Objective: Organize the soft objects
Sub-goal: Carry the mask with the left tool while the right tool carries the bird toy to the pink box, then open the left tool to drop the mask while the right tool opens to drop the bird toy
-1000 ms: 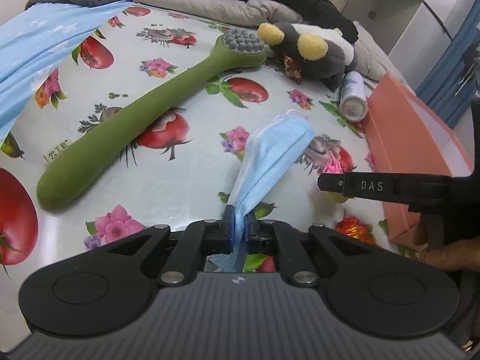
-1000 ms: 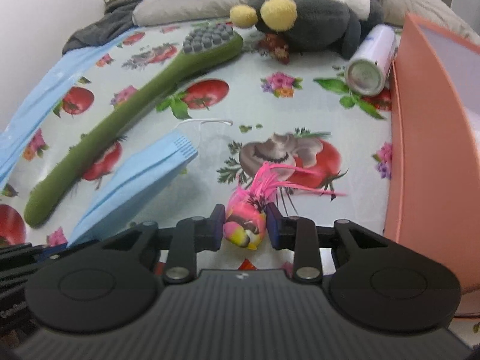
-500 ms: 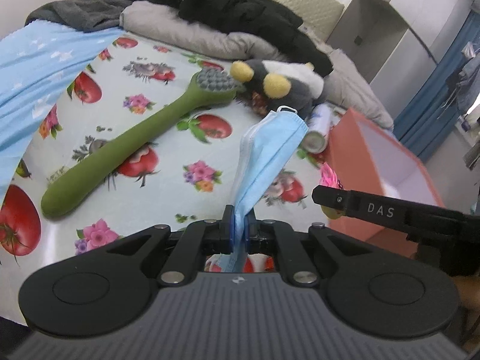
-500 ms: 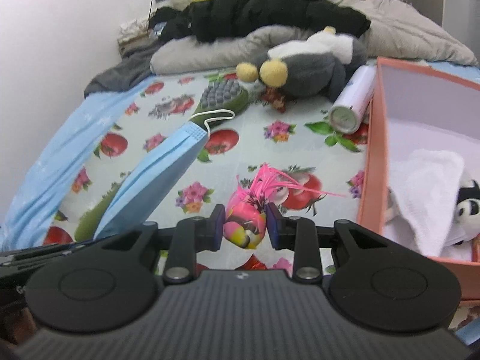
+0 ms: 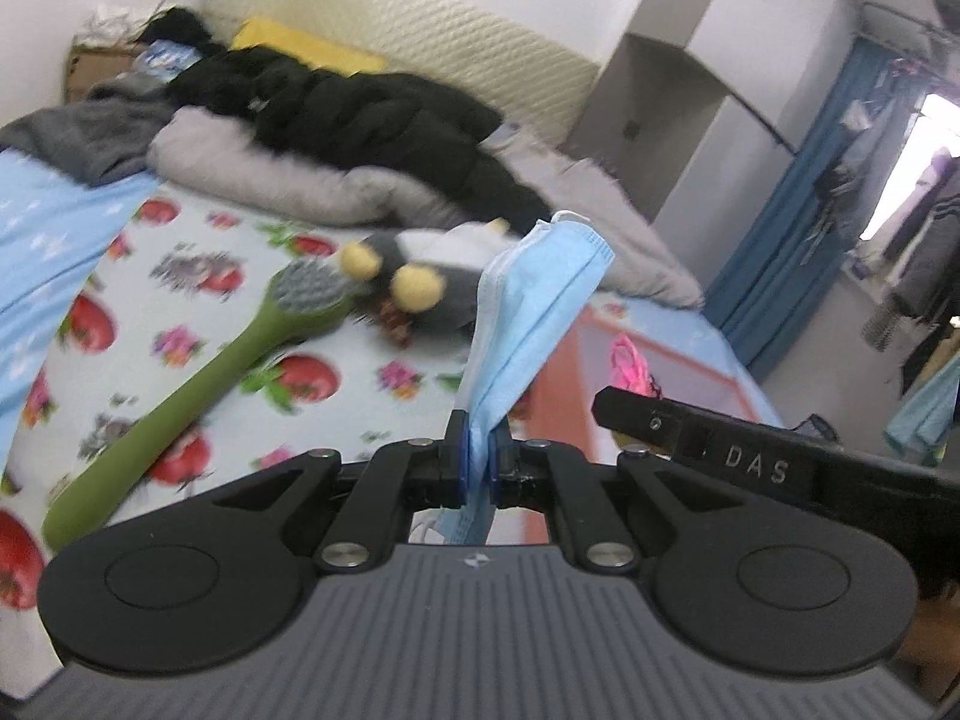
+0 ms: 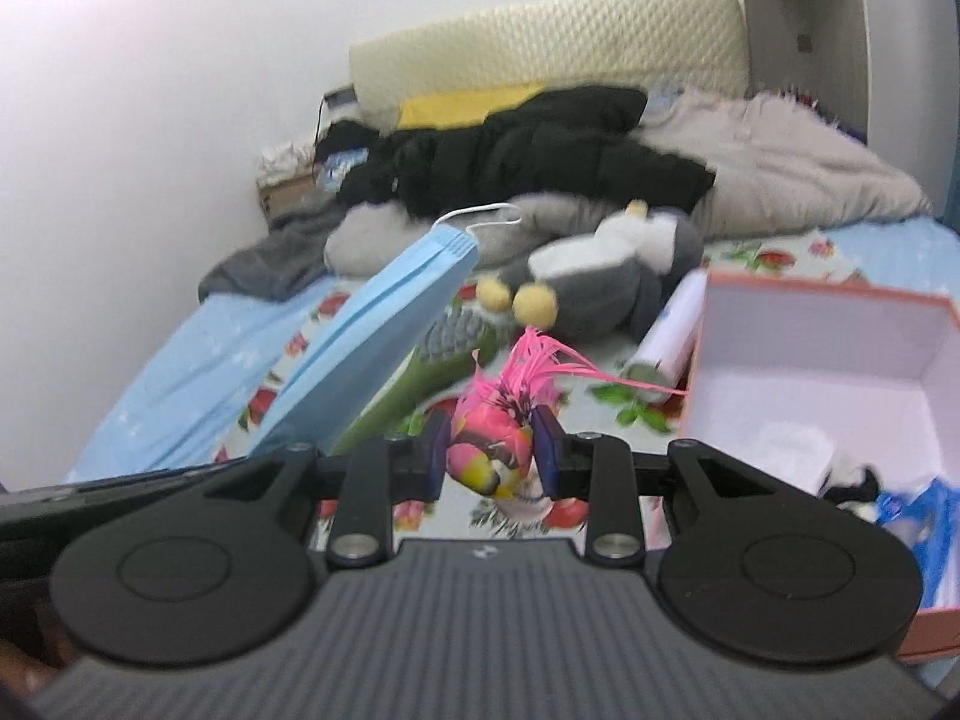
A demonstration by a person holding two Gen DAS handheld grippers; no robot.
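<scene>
Blue mask (image 5: 528, 324) pinched in left tongs (image 5: 477, 468), clear of bed; right tongs (image 6: 489, 456) clamp pink toy (image 6: 492, 450). Both raised, probably bound for box (image 6: 810, 360) beside; view blurred.

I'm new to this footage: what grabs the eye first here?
The blue face mask pinched in the shut left gripper sticks up in front of the bed. Beside it, the right gripper squeezes a bright pink toy with streamers. The open pink box sits on the right, on the fruit-print sheet.
</scene>
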